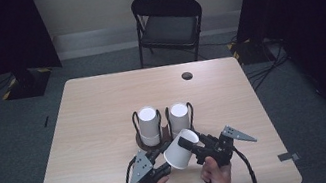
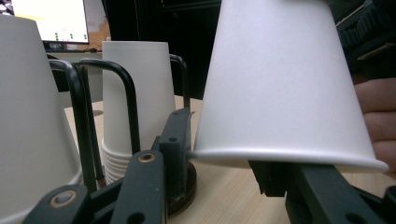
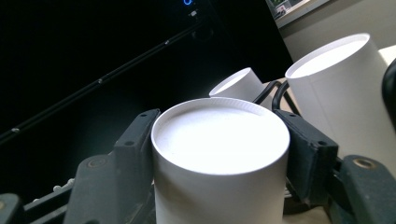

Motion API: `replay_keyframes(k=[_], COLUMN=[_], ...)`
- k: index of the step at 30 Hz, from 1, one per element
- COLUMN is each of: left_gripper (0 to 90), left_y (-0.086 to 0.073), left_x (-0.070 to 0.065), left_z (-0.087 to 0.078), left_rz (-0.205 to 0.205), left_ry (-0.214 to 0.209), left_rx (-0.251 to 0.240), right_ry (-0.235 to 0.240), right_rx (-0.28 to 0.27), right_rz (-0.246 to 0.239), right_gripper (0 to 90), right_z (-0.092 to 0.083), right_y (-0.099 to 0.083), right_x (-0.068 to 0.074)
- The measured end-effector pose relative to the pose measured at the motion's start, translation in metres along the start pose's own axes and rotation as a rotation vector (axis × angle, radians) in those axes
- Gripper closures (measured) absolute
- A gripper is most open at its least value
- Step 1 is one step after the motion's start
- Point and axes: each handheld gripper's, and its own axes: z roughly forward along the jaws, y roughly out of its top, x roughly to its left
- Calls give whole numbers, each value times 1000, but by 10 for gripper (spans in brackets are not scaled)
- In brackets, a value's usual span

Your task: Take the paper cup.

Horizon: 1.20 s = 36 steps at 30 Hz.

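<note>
Clearly the right gripper (image 1: pixel 184 144) clamps the paper cup (image 1: pixel 180 150) near its closed end; light, thin-walled, easily crushed. Its rim sits between the left gripper's (image 1: pixel 165 148) 2 fingers (image 2: pixel 173 142), touching 1, not yet clamped.

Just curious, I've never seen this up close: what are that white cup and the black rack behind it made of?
The white cup looks like matte paper: a thin wall and a rolled rim. The rack seems to be bent metal wire with a smooth black coating, on a dark round base, perhaps wood.
</note>
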Motion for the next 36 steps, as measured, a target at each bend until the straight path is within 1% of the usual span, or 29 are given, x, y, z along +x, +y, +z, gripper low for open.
replay_keyframes(k=[1, 2, 3, 6, 8, 10, 13, 15, 17, 19, 20, 21, 22, 23, 25, 26, 28, 32, 36], left_gripper=[614, 613, 611, 607, 607, 615, 635, 693, 751, 781, 809, 817, 828, 834, 847, 855, 858, 859, 860], left_y=[0, 0, 1, 1, 1, 2, 2, 2, 2, 1, 2, 2, 2, 1, 1, 1, 1, 2, 3], left_x=[-1, -2, -3, -4, -4, -4, -5, -5, -4, -2, -2, -3, -3, -3, -1, 0, 0, 0, 2], left_z=[0, -1, -1, -2, -3, -4, -6, -7, -9, -10, -10, -10, -10, -10, -11, -11, -11, -11, -11], left_rz=[13, 29, 40, 47, 52, 58, 65, 67, 65, 50, 48, 55, 54, 50, 32, 22, 15, -2, -33], left_ry=[5, 16, 18, 22, 30, 32, 35, 44, 57, 48, 38, 38, 36, 31, 26, 20, 12, -4, -25], left_rx=[0, -5, -4, -11, -25, -31, -39, -44, -38, -49, -47, -37, -34, -28, -27, -27, -15, 5, 30], right_ry=[4, 8, 10, 24, 34, 42, 53, 67, 75, 77, 69, 50, 47, 33, -11, -25, -48, -64, -76], right_rx=[1, 6, 9, 16, 16, 18, 21, 23, 26, 22, 25, 30, 27, 24, 21, 20, 21, 13, 18], right_rz=[0, 10, 16, 33, 46, 64, 108, 127, 132, 131, 125, 109, 108, 96, 46, 33, 14, -10, -31], right_gripper=[354, 353, 354, 353, 353, 353, 353, 352, 349, 344, 329, 323, 315, 307, 292, 290, 289, 285, 282], right_z=[1, 1, 2, 5, 6, 6, 6, 6, 6, 7, 7, 7, 8, 7, 6, 5, 3, 2, 1], right_y=[-1, -1, -2, -4, -4, -4, -6, -7, -8, -9, -9, -9, -10, -10, -9, -9, -9, -9, -9], right_x=[0, 0, 0, 0, -1, -2, -4, -5, -6, -6, -6, -5, -6, -7, -6, -6, -7, -8, -7])
